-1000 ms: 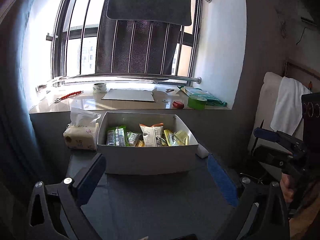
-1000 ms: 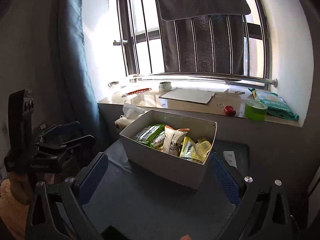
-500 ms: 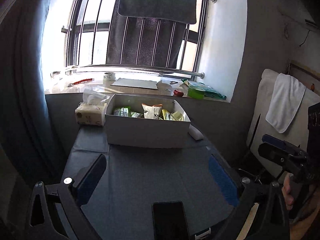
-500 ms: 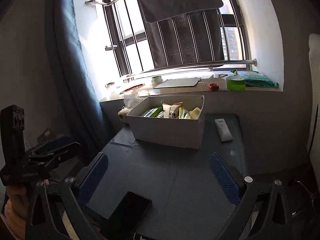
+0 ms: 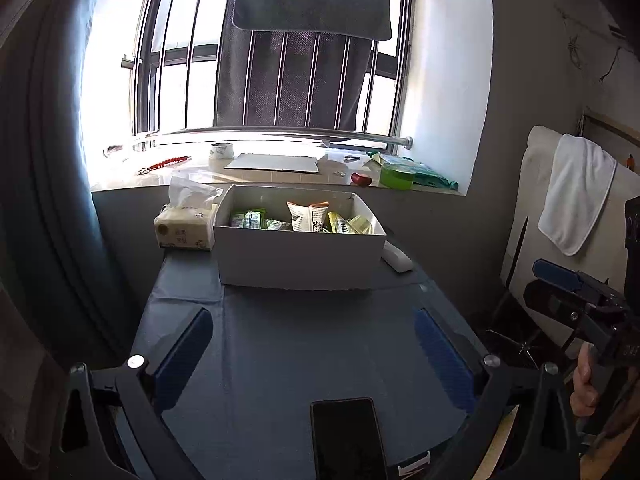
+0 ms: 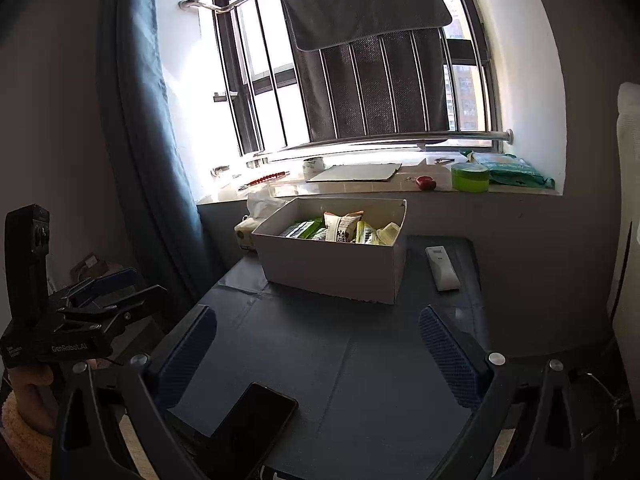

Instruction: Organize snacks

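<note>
The nearest hazard was the black phone [image 5: 347, 438], which lay flat on the dark table [image 5: 312, 344] just below and slightly right of the left gripper [image 5: 316, 354], close to the near edge. In my judgement a low forward reach toward the box could catch it with a finger and push it off, since it sat right in the line of travel. In the right wrist view the same phone lay below and left of the right gripper [image 6: 320, 354]. A second risk was the white remote [image 6: 442, 268], ahead and to the right of that gripper, just beside the box's right wall; a sweep on that side could knock it.

Both grippers stood wide apart, blue pads spread, holding nothing and touching nothing.

The snack packets [image 5: 306, 220] lay inside the white cardboard box [image 5: 298, 262], well ahead of both grippers at the table's far end, under the windowsill. A tissue pack [image 5: 185, 232] stood against the box's left side. With all visible packets in the box, the sorting looked close to finished.
</note>
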Action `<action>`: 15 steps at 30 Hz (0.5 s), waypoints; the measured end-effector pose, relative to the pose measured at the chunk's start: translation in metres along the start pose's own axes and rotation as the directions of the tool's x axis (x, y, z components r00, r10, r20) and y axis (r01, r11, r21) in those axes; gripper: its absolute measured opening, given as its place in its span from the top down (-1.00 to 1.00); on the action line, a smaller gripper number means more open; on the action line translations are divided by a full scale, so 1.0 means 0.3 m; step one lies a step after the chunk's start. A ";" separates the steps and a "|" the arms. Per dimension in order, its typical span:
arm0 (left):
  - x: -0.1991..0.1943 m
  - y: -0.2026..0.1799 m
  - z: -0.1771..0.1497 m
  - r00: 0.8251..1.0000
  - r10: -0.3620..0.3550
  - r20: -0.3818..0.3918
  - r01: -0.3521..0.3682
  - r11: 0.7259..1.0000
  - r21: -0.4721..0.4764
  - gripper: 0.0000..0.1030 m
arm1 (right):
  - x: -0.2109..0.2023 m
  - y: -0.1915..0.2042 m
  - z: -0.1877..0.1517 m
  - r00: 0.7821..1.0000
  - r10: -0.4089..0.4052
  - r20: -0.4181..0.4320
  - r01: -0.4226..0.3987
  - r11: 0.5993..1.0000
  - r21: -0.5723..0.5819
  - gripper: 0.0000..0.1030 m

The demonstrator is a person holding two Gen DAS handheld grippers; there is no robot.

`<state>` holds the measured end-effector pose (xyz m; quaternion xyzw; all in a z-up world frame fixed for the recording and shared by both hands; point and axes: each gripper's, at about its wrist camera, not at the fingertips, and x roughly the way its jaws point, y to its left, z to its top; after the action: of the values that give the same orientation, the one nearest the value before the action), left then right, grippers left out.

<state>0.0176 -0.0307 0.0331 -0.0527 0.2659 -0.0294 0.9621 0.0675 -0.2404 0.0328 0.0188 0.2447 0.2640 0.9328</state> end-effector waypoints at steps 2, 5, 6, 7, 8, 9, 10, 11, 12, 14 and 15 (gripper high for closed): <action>0.000 -0.002 -0.001 1.000 -0.005 -0.003 0.005 1.000 0.002 -1.00 | -0.001 0.000 0.002 1.000 0.002 0.001 -0.002 1.000 0.001 -1.00; -0.005 0.000 -0.001 1.000 -0.008 -0.003 0.008 1.000 -0.001 -1.00 | 0.003 0.000 0.001 1.000 -0.012 -0.001 0.012 1.000 -0.004 -1.00; -0.005 0.000 0.000 1.000 -0.009 -0.003 0.009 1.000 -0.001 -1.00 | 0.004 0.002 -0.002 1.000 -0.009 -0.003 0.009 1.000 -0.004 -1.00; -0.005 0.001 0.000 1.000 -0.009 -0.002 0.009 1.000 0.000 -1.00 | 0.006 0.001 -0.003 1.000 -0.006 -0.004 0.006 1.000 -0.004 -1.00; -0.006 0.001 0.000 1.000 -0.007 -0.002 0.007 1.000 0.001 -1.00 | 0.007 0.001 -0.004 1.000 -0.005 -0.006 0.005 1.000 -0.002 -1.00; -0.008 0.002 0.000 1.000 -0.005 -0.001 0.005 1.000 0.000 -1.00 | 0.010 0.001 -0.005 1.000 -0.006 -0.009 0.006 1.000 -0.001 -1.00; -0.010 0.005 0.000 1.000 -0.010 0.000 0.010 1.000 -0.003 -1.00 | 0.011 0.002 -0.005 1.000 -0.007 -0.009 0.007 1.000 -0.001 -1.00; -0.010 0.007 0.001 1.000 -0.014 -0.002 0.014 1.000 -0.004 -1.00 | 0.010 0.002 -0.006 1.000 -0.007 -0.008 0.007 1.000 -0.001 -1.00; -0.011 0.007 0.000 1.000 -0.013 -0.001 0.013 1.000 -0.005 -1.00 | 0.010 0.002 -0.006 1.000 -0.006 -0.007 0.006 1.000 0.000 -1.00; -0.011 0.007 0.002 1.000 -0.010 -0.001 0.010 1.000 -0.004 -1.00 | 0.010 0.002 -0.008 1.000 -0.003 -0.007 0.003 1.000 0.001 -1.00; -0.010 0.006 0.002 1.000 -0.010 -0.002 0.010 1.000 -0.003 -1.00 | 0.011 0.002 -0.009 1.000 -0.005 -0.008 0.005 1.000 0.002 -1.00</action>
<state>0.0153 -0.0285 0.0348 -0.0557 0.2668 -0.0340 0.9615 0.0684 -0.2385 0.0291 0.0180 0.2489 0.2613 0.9324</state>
